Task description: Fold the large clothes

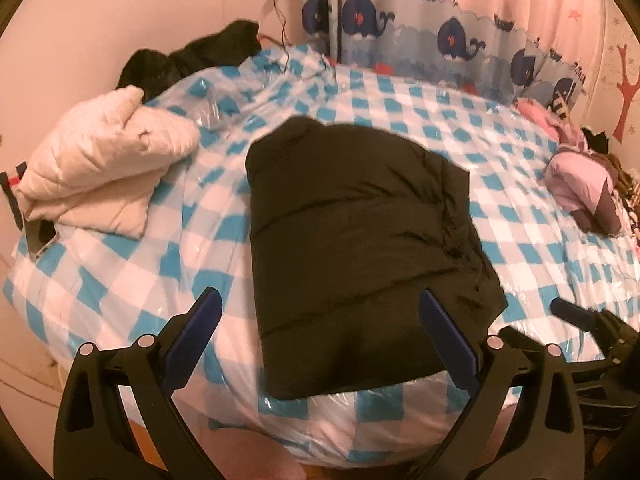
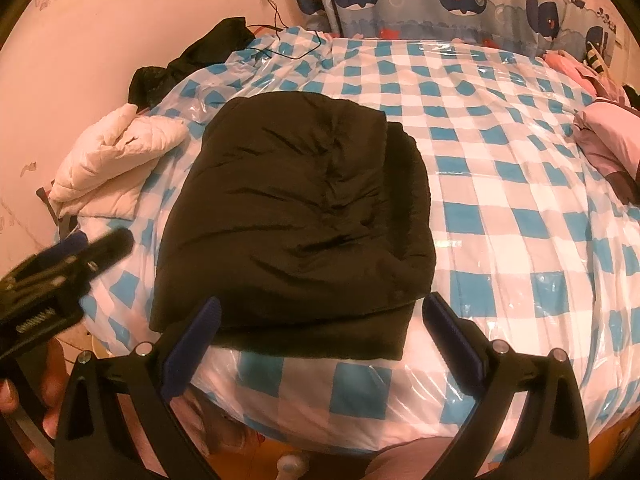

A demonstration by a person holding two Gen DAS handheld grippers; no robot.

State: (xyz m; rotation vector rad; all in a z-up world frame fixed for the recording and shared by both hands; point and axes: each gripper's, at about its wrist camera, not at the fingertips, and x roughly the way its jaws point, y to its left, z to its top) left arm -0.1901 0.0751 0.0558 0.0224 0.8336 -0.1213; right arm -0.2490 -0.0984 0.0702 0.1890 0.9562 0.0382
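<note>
A black puffer jacket (image 1: 352, 248) lies folded into a rough rectangle on the blue-and-white checked bed (image 1: 540, 240). It also shows in the right wrist view (image 2: 296, 216) on the bed (image 2: 500, 208). My left gripper (image 1: 320, 308) is open and empty, held above the jacket's near edge. My right gripper (image 2: 320, 316) is open and empty over the jacket's near hem. The right gripper shows at the right edge of the left wrist view (image 1: 592, 320). The left gripper shows blurred at the left of the right wrist view (image 2: 80, 252).
A folded white puffer jacket (image 1: 100, 172) lies at the bed's left. A dark garment (image 1: 192, 56) is bunched at the far left by the wall. Pink clothes (image 1: 580, 184) lie at the right. A whale-print curtain (image 1: 440, 24) hangs behind. A clear plastic sheet covers the bed.
</note>
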